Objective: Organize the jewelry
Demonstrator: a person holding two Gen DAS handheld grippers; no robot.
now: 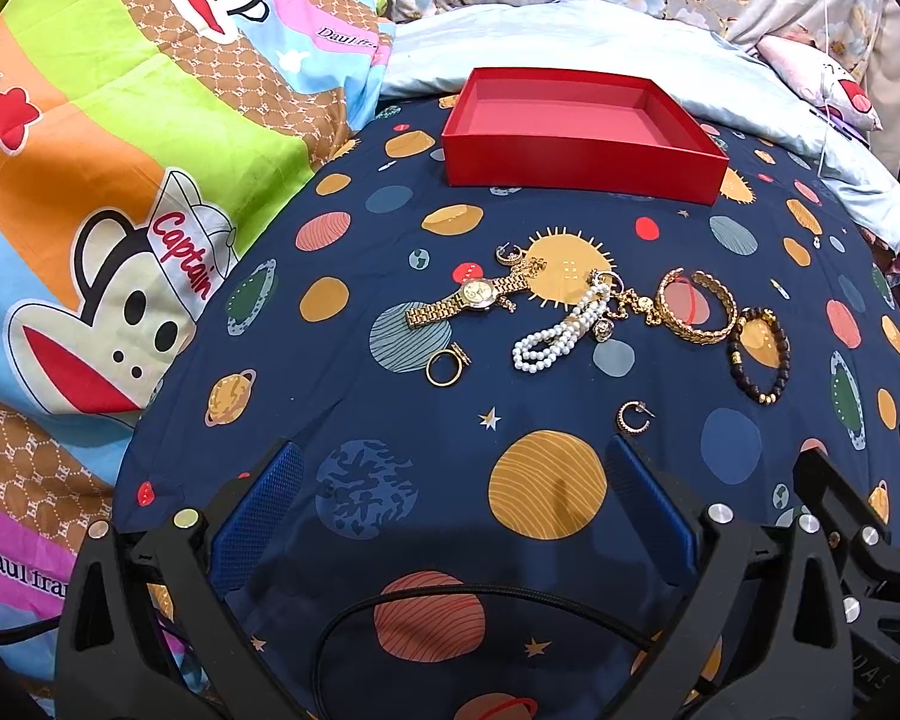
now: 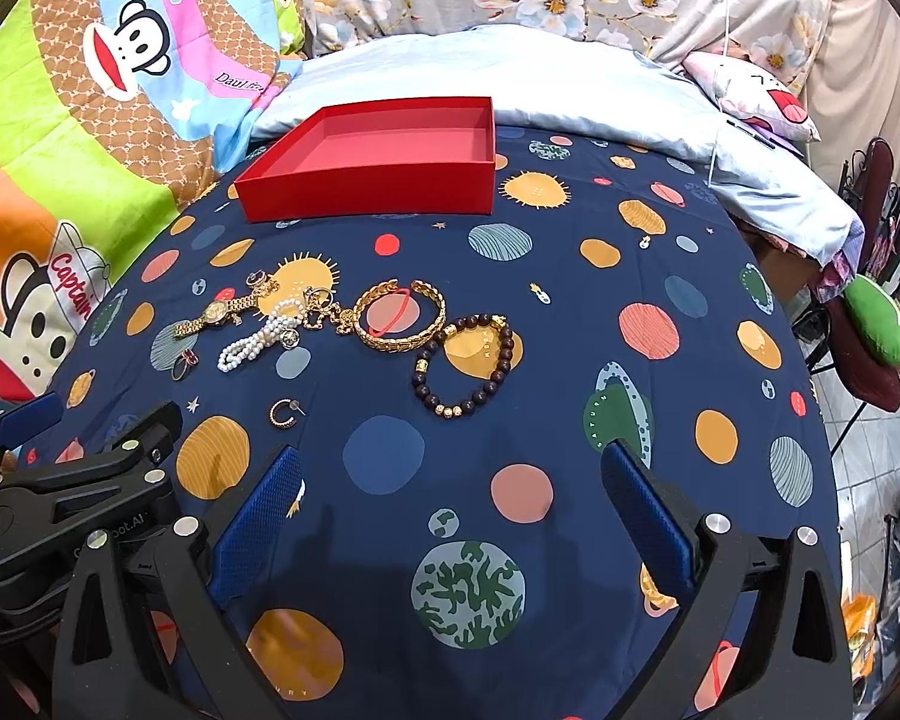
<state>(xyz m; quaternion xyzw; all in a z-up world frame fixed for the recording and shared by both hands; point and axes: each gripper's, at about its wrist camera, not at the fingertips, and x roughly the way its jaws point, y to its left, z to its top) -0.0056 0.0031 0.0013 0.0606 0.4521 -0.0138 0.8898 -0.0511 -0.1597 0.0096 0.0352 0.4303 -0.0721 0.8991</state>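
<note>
No piece has yet been taken up. The red box (image 1: 582, 132) stands empty at the far side of the planet-print sheet (image 1: 330, 420), and all the jewelry lies loose in front of it, so the task is judged to be at its first step.

Both tongs are spread wide and hold nothing. The left gripper (image 1: 450, 480) and the right gripper (image 2: 450, 480) hover low at the near edge of the sheet, side by side.

Layout of the pieces:
- A hoop earring (image 1: 633, 417) lies nearest, just ahead of the left gripper's right-hand finger.
- A ring (image 1: 444, 367) lies ahead and slightly left.
- The watch (image 1: 471, 297), pearl bracelet (image 1: 561, 330) and gold bangle (image 1: 696, 306) are clustered farther on (some links overlap, so a clean single pick is doubtful there).
- The bead bracelet (image 2: 465, 363) lies nearly straight ahead of the right gripper, apart from it.

The next move is judged to call for a short advance over an isolated piece, a closing on it flat against the soft sheet, then a carry to the box. Small pieces may sink into the fabric.
</note>
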